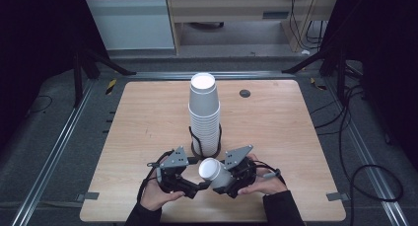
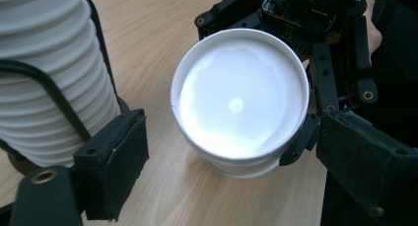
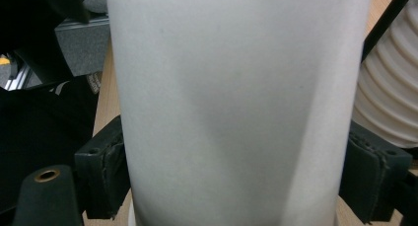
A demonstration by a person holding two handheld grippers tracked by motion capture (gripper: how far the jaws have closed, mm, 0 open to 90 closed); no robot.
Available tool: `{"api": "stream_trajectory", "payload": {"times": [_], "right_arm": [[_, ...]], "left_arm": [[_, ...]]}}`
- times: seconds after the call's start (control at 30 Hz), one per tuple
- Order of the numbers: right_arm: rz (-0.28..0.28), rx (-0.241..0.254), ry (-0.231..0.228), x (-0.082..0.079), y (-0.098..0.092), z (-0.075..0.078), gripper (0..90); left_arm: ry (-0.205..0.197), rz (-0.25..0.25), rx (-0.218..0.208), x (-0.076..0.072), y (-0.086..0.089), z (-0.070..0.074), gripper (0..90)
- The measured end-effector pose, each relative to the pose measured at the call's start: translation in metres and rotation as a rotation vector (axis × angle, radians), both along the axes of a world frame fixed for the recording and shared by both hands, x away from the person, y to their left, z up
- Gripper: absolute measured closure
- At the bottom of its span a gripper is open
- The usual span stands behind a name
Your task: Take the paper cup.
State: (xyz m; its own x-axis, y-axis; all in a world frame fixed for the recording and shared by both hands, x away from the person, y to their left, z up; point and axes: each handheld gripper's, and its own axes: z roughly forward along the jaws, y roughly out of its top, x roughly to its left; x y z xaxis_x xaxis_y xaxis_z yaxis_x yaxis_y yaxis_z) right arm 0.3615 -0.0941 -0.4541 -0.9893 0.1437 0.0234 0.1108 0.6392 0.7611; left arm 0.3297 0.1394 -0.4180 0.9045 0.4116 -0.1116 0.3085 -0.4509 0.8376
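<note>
White cup [image 1: 211,169] empty, right tool [image 1: 223,182] gripping

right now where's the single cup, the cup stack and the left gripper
single cup [image 2: 240,102], left gripper view, its inside bottom
cup stack [image 1: 203,115], high view, the side of the stack
left gripper [image 1: 190,186], high view, between its fingertips

High view overhead, facing forward-down; both gripper views close (sharing single cup [image 2: 240,100]).
</note>
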Motion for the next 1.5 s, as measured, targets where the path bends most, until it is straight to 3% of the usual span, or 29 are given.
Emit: {"api": "stream_trajectory", "payload": {"times": [0.33, 0.57, 1.3, 1.5], "right_arm": [[0.011, -0.006, 0.001, -0.001, 0.003, -0.001, 15.0], [0.024, -0.008, -0.006, -0.001, 0.006, 0.001, 15.0], [0.030, -0.008, -0.008, -0.003, 0.010, 0.003, 15.1], [0.032, -0.008, -0.003, -0.002, 0.010, 0.003, 15.0]], "left_arm": [[0.042, -0.059, 0.030, 0.007, -0.016, -0.003, 11.8], [0.043, -0.072, 0.036, 0.008, -0.020, -0.002, 13.5], [0.056, -0.055, 0.072, 0.010, -0.026, -0.002, 18.8], [0.067, -0.057, 0.065, 0.011, -0.025, -0.002, 19.9]]}}
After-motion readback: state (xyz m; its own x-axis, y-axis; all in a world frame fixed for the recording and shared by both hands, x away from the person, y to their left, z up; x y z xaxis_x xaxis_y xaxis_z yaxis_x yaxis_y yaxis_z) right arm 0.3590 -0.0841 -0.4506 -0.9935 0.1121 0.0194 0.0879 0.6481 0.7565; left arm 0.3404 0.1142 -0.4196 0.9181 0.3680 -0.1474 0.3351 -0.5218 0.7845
